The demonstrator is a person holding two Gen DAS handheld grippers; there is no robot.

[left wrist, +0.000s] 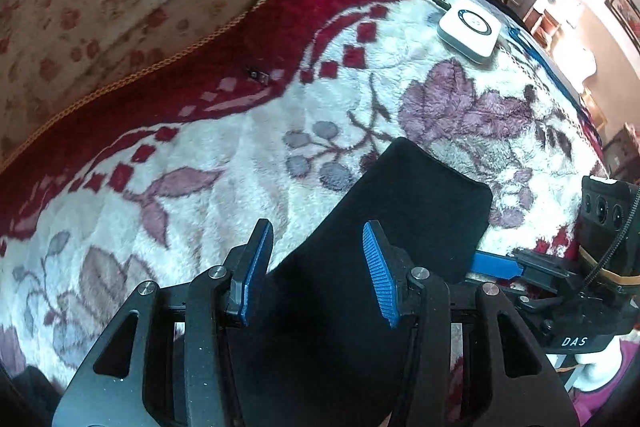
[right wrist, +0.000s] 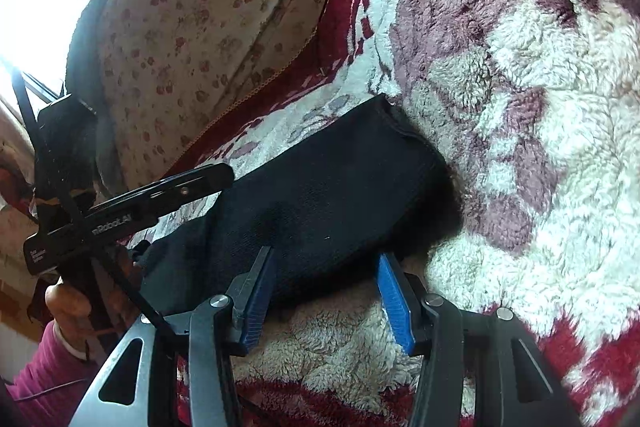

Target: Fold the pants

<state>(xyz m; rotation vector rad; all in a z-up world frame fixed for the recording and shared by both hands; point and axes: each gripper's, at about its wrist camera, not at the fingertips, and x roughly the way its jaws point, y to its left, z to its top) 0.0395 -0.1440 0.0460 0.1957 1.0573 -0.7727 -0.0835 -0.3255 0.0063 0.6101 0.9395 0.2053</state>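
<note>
The black pants (right wrist: 320, 195) lie on the floral fleece blanket (right wrist: 520, 107) as a compact, apparently already folded bundle, with the left hand-held gripper (left wrist: 318, 267) and right hand-held gripper (right wrist: 326, 299) both spread wide, grasping nothing, so little seems left.
</note>
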